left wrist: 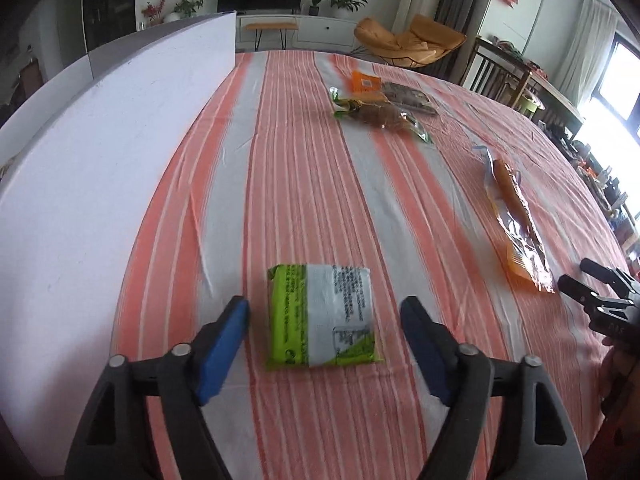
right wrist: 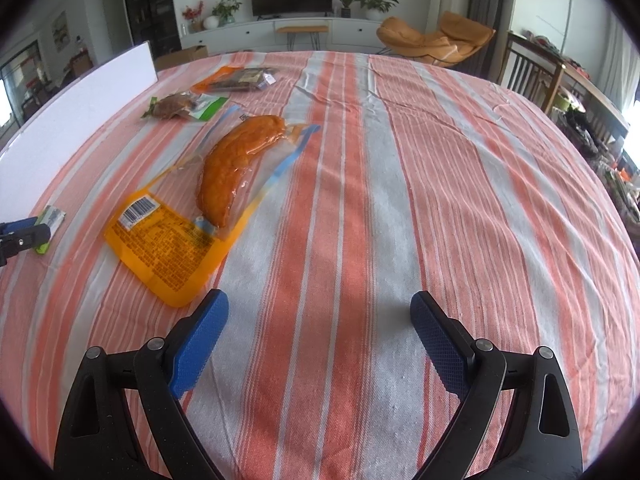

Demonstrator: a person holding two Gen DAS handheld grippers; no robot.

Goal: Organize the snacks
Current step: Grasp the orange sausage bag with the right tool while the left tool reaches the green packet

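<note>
A green and white snack packet (left wrist: 324,316) lies flat on the striped cloth, between and just beyond my left gripper's (left wrist: 325,312) open blue fingers, not touched. An orange sausage pack (left wrist: 516,228) lies to its right; in the right wrist view the sausage pack (right wrist: 192,208) lies ahead left of my open, empty right gripper (right wrist: 320,308). A brown snack in green wrap (left wrist: 380,114) and an orange and dark pack (left wrist: 396,94) lie farther back. The right gripper (left wrist: 592,292) shows at the left view's right edge. The green packet (right wrist: 50,222) and the left gripper's fingertip (right wrist: 20,232) show at far left.
A white board (left wrist: 100,168) stands upright along the table's left side. The orange-and-grey striped tablecloth (right wrist: 400,200) covers the table. Beyond the far edge are an orange lounge chair (left wrist: 412,42), a TV cabinet and wooden chairs (right wrist: 532,68) at right.
</note>
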